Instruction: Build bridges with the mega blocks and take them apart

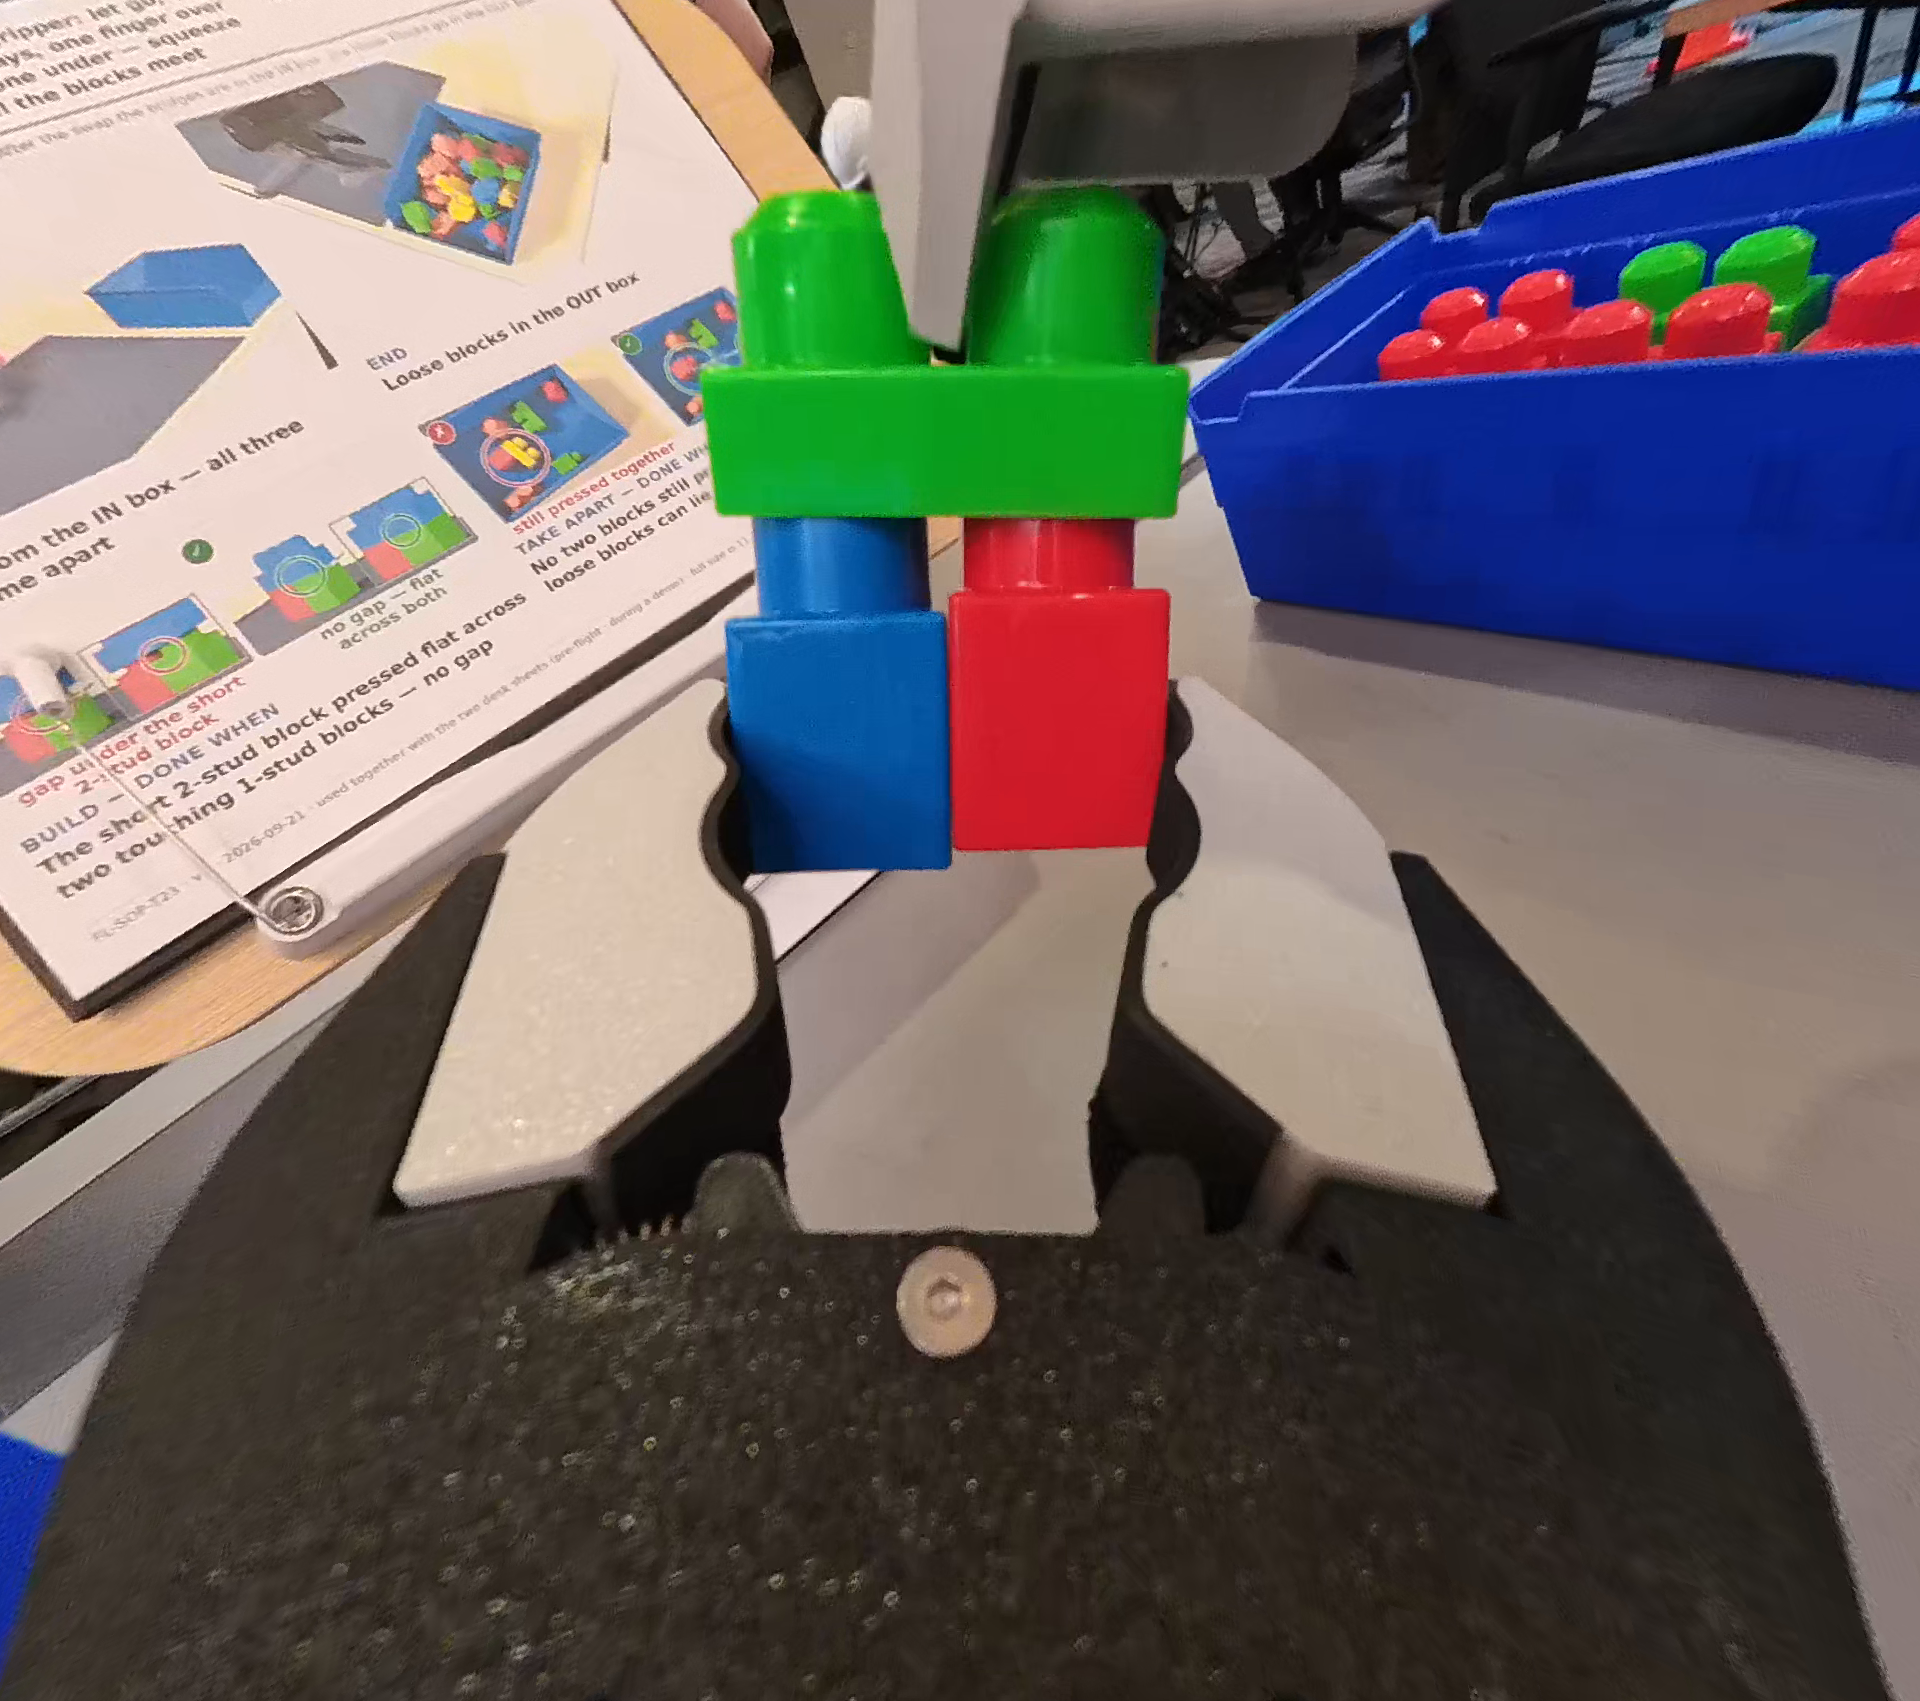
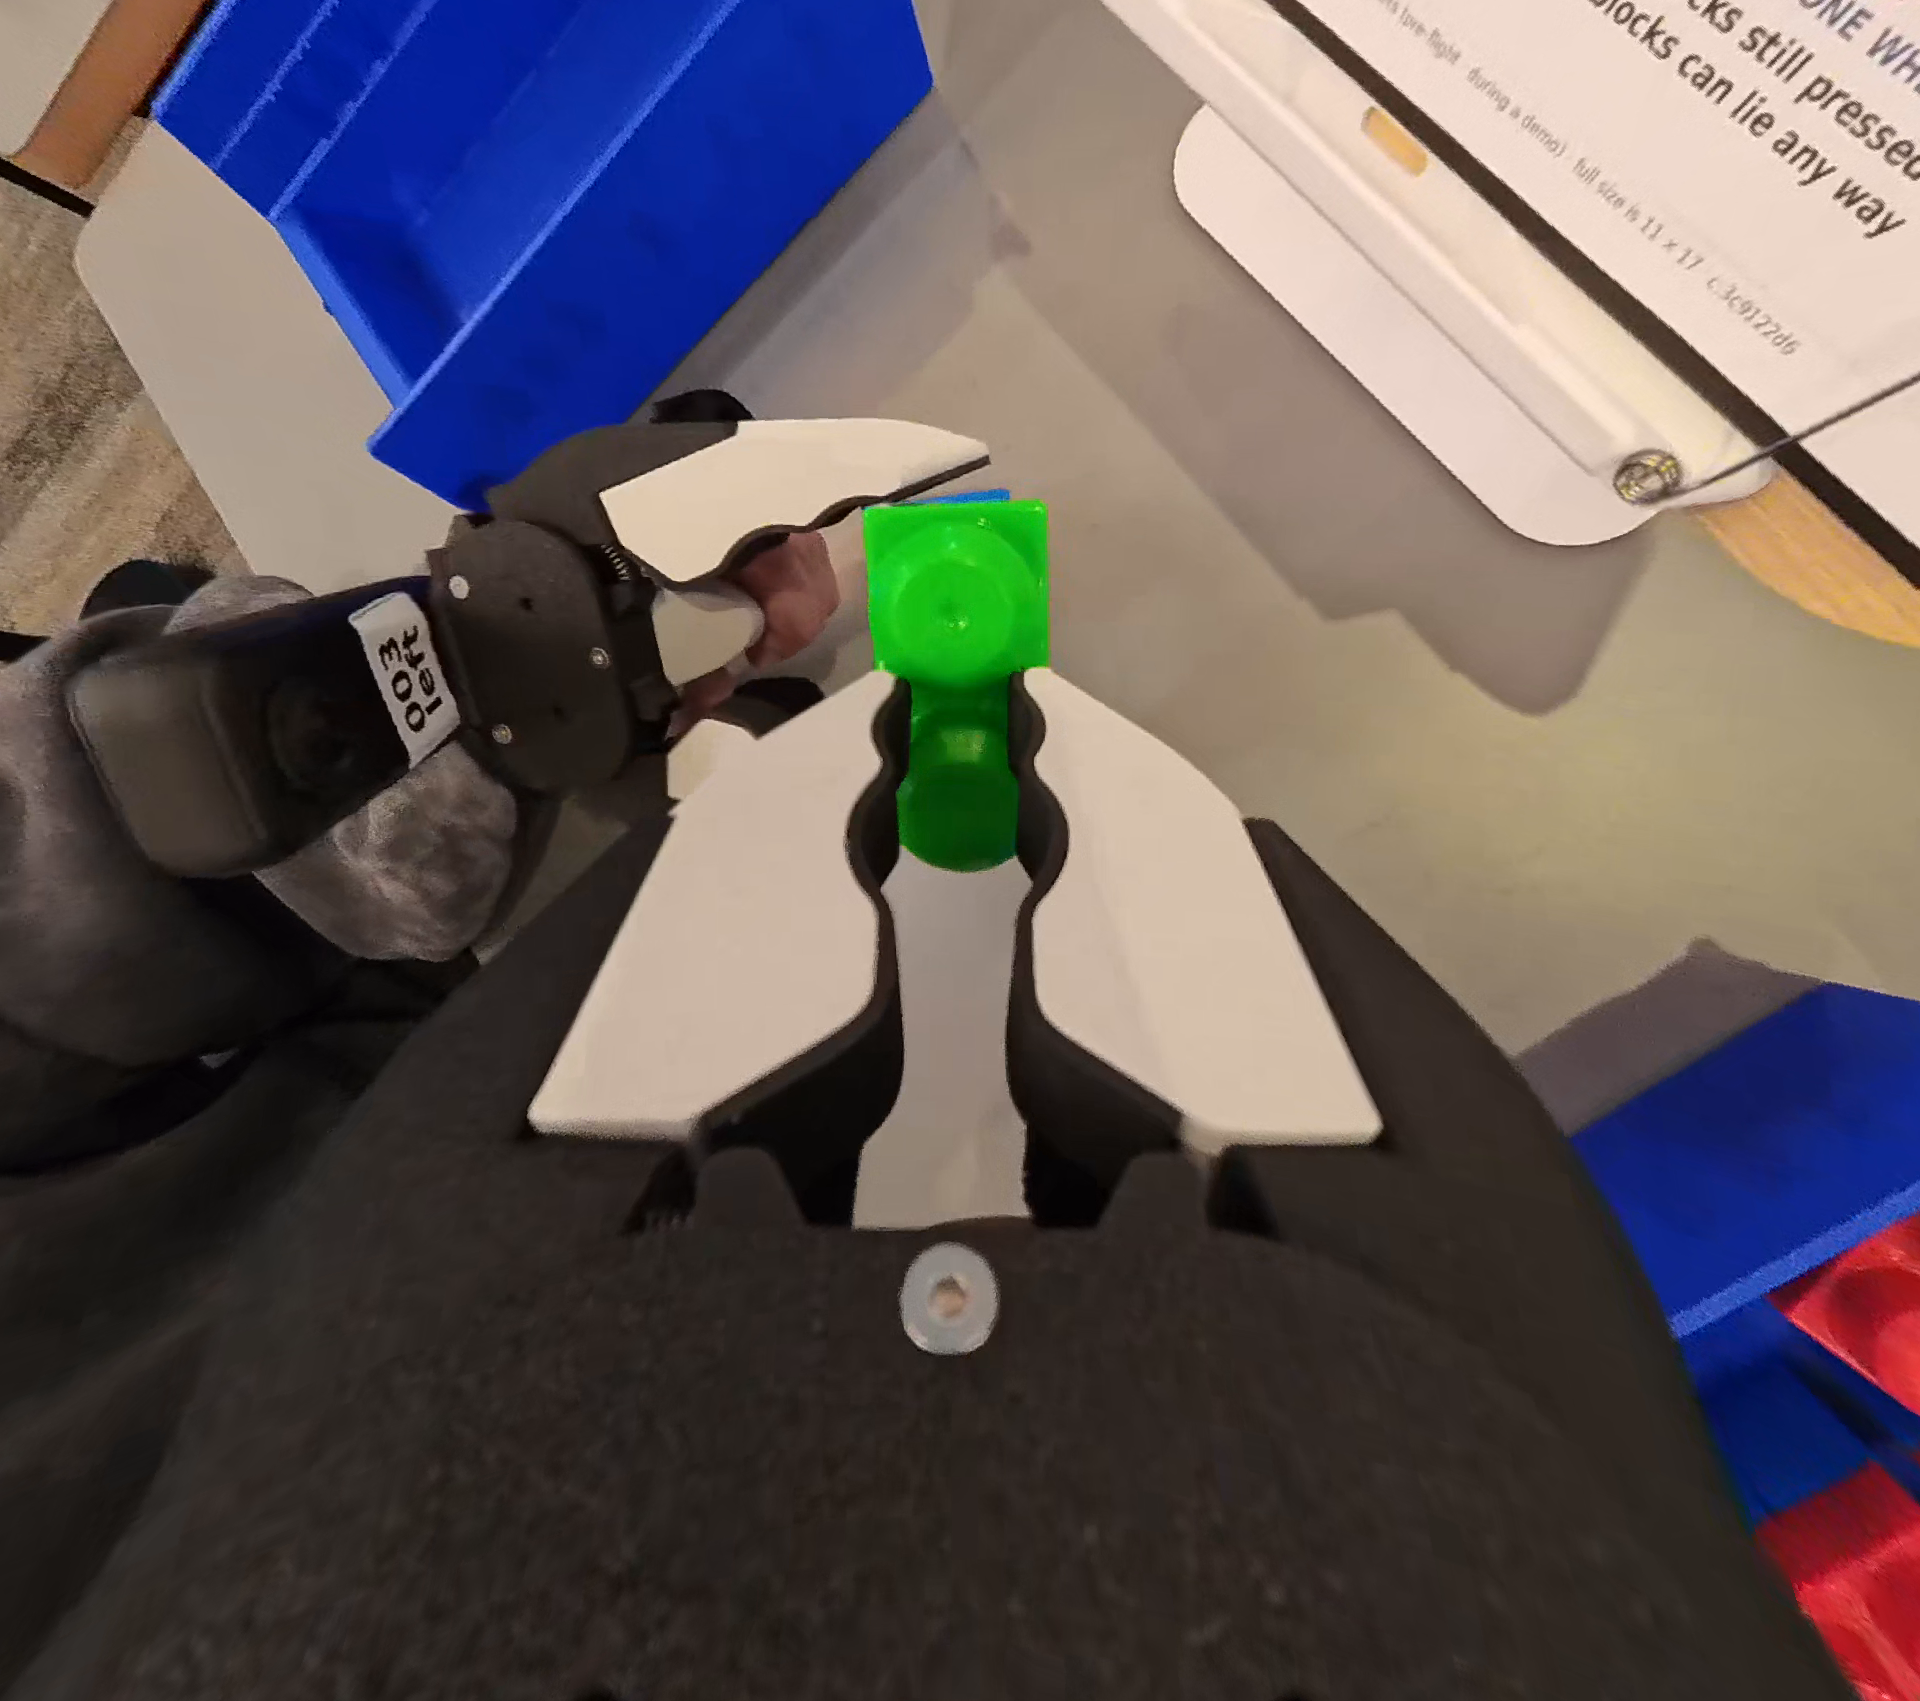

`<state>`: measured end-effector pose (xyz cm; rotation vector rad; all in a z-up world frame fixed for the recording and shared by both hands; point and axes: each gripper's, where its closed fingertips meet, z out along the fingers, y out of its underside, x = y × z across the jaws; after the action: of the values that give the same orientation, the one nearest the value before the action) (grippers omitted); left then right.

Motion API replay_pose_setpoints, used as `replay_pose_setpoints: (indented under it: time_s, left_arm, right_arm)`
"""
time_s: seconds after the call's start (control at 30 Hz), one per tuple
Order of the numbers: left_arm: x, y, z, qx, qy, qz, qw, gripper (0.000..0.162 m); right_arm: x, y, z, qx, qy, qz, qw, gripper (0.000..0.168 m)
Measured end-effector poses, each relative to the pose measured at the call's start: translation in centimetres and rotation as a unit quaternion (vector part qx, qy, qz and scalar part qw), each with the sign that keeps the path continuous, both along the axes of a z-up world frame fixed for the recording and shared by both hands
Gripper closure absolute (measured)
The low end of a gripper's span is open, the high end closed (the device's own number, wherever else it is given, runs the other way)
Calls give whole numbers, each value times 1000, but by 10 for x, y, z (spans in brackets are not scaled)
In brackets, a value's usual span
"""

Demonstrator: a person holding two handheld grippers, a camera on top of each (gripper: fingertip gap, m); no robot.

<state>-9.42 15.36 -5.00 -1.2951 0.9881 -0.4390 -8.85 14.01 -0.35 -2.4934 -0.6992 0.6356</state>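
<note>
Left gripper [image 1: 948, 778]: its two white fingers pinch the blue block and red block together from the outer sides, holding the small bridge upright above the table.
Right gripper [image 2: 958, 768]: comes down on the bridge from above; its fingers are closed on the nearer stud of the green block. In the left wrist view one of its white fingers [image 1: 940, 197] reaches down into the gap between the two green studs.
Green block [image 1: 945, 415]: a short two-stud piece lying across the top of the other two blocks, spanning both of their studs. A stretch of each lower stud shows beneath it, so it does not sit flush on the block bodies.
Blue block [image 1: 840, 737]: a one-stud piece on the left side of the pair, its side face touching the red one.
Red block [image 1: 1055, 716]: a one-stud piece on the right side of the pair, upright.
Blue bin [image 1: 1558, 488]: stands on the table to the right of the bridge, holding loose red and green blocks [image 1: 1621, 321].
Second blue bin [image 2: 540, 93]: stands beyond the left gripper in the right wrist view; its interior shows no blocks.
Instruction sheet [image 1: 312, 404]: a printed page with pictures, propped on a white stand behind and left of the bridge.
Table [image 1: 1558, 872]: pale grey surface under everything.
</note>
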Motion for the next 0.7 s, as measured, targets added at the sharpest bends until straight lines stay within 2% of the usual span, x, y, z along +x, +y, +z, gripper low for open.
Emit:
replay_pose_setpoints:
  time_s: [0.33,0.53,0.7]
  left_arm:
    - [-1,-13,9,-5,-19,-39,999,88]
    - [-2,-12,11,-24,-31,-37,999,88]
    - [-1,-13,10,-30,-29,-38,998,88]
  right_arm:
    - [-7,-9,2,-63,72,36,995,151]
    - [-9,-6,4,-55,107,30,992,151]
    - [-7,-6,1,-53,100,31,993,151]
